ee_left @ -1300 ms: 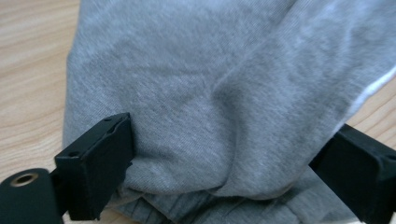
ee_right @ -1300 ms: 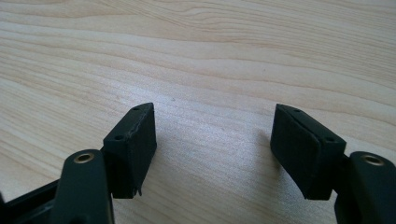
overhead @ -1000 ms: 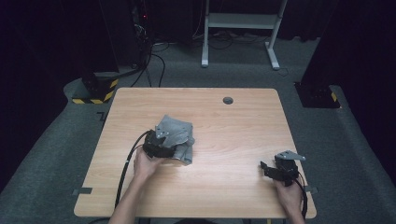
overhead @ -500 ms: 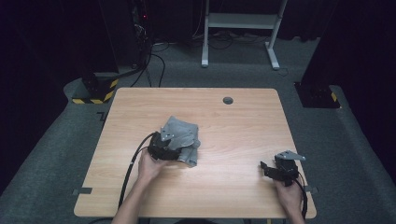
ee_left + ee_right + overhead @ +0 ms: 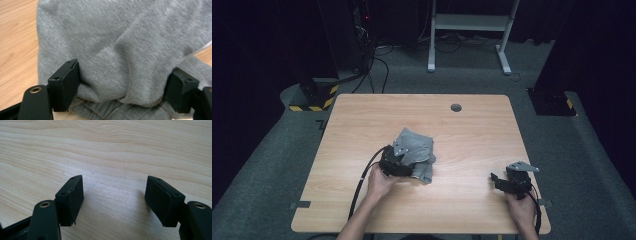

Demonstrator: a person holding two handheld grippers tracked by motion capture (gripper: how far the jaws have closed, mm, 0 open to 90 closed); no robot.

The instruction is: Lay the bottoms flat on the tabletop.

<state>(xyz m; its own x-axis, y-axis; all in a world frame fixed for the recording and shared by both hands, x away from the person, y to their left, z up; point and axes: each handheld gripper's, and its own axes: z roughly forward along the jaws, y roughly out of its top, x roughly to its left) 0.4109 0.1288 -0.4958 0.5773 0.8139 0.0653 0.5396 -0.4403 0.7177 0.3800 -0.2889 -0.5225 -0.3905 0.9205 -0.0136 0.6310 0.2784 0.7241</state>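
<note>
Now the left tool (image 5: pixel 399 162) sits at the near-left edge of the grey cloth (image 5: pixel 417 150), which lies bunched a little left of the table's (image 5: pixel 472 130) middle. Seen from the left gripper view, its jaws stand wide with a thick fold of cloth (image 5: pixel 120 57) bulging between them and touching both pads. Near the table's right corner, the right tool (image 5: pixel 507 181) rests well apart from the cloth, jaws spread over bare wood (image 5: pixel 112 157)
</note>
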